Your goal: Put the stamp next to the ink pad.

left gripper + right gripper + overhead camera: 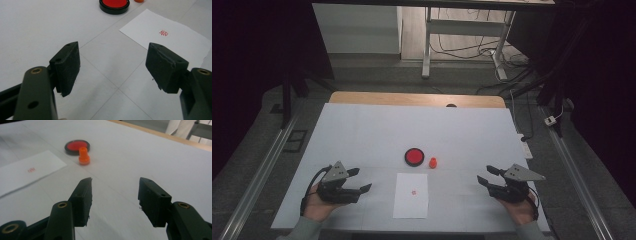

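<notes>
Both tongs, left and right, low, level, agape.

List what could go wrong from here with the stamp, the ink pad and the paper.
The small orange stamp stands upright right beside the round black pad of red ink; a wide grab could knock it over or nudge the pad. The white paper sheet, already bearing a red mark, lies loose and may slide. Both the left gripper and the right gripper are open and empty.
</notes>
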